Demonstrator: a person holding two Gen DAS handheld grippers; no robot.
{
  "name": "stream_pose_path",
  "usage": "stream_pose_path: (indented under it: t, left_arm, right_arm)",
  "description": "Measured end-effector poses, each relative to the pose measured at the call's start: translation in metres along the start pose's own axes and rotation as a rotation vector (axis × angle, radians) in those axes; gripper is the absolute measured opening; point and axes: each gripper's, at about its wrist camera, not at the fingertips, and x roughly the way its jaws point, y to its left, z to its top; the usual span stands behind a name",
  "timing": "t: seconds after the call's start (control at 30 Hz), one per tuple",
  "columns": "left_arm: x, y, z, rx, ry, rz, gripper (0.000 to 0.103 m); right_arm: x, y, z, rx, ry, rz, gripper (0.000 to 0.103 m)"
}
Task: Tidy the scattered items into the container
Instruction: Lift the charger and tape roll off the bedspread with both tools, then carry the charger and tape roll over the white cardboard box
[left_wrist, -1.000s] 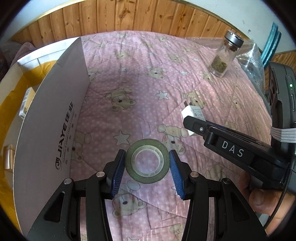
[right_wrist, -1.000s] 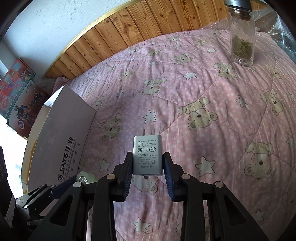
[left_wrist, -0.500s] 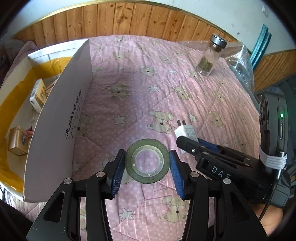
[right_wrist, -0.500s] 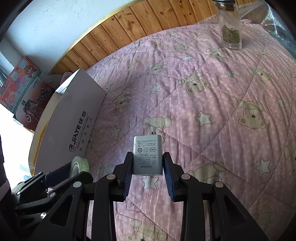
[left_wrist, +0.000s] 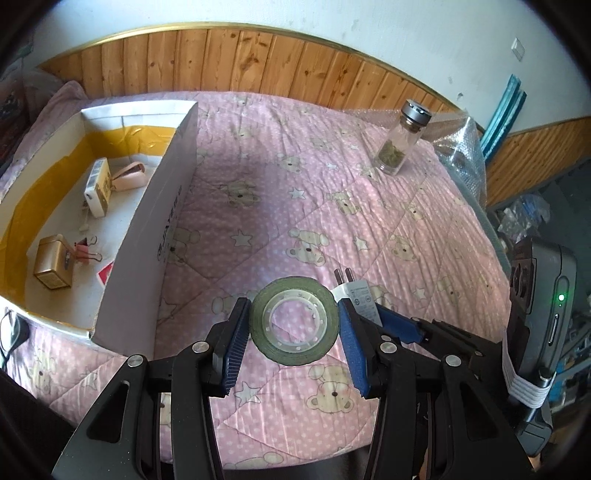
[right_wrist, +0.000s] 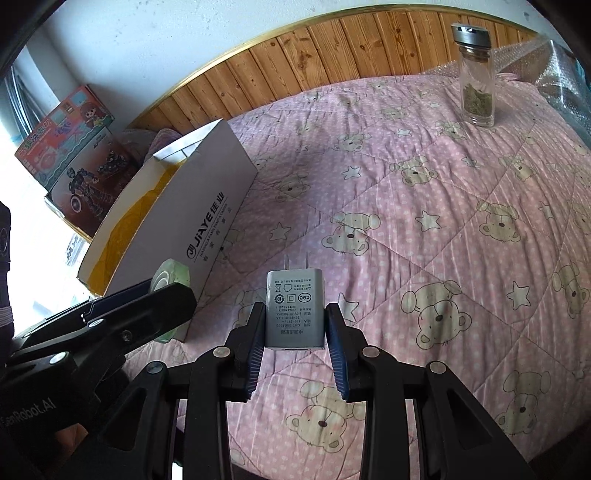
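Pink bear-print quilt, wood-panelled wall

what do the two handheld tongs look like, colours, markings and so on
Both tongs are matte black, with triangular cut-out arms, silver pivot rivets and ribbed blue pads. The left tongs and right tongs look like the same model. In the right wrist view the left one carries white lettering on its body. In the left wrist view a grey unit with a green light is strapped on with white bands.

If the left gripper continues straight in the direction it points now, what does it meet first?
Probably the pink quilt. The left gripper, shut on the tape roll, points down at open bedding, with the white box off to its left. Depth is hard to judge through this lens.
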Motion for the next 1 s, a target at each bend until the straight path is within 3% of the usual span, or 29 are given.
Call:
stream_pose_path:
  t: [0.5,1.0]
  left_arm:
    - [-0.052,0.037,0.005,-0.083,-0.107,-0.035,0.049]
    - [-0.078,0.098,0.021,-0.196,-0.172,-0.034,0.049]
  right_arm:
    - [-0.029,0.068,0.003,-0.179,-0.053,0.036,0.033]
    - [-0.028,0.126,0.027,-0.259,-0.068,0.086,0.033]
